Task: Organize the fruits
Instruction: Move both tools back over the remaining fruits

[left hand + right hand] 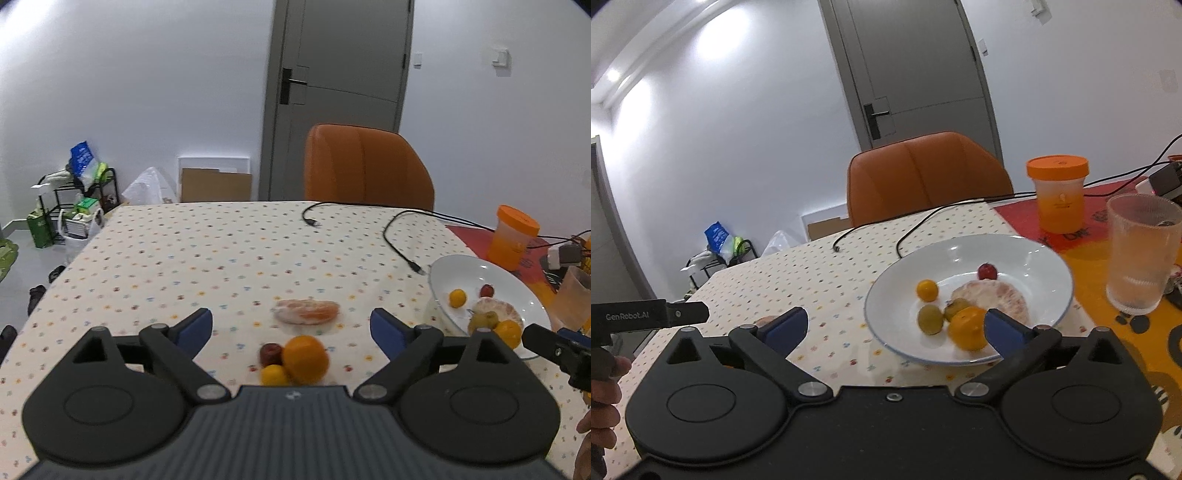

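Note:
On the dotted tablecloth lie a peeled citrus piece, an orange, a dark red fruit and a small yellow fruit. My left gripper stands open just above them, nothing between its fingers. The white plate holds a small yellow fruit, a red fruit, a peeled citrus, two green fruits and an orange. My right gripper is open at the plate's near rim, its right finger beside the orange. The plate also shows in the left wrist view.
An orange-lidded jar and a ribbed glass stand right of the plate on a red-orange mat. Two black cables lie across the far table. An orange chair stands behind it. A hand holds the left gripper.

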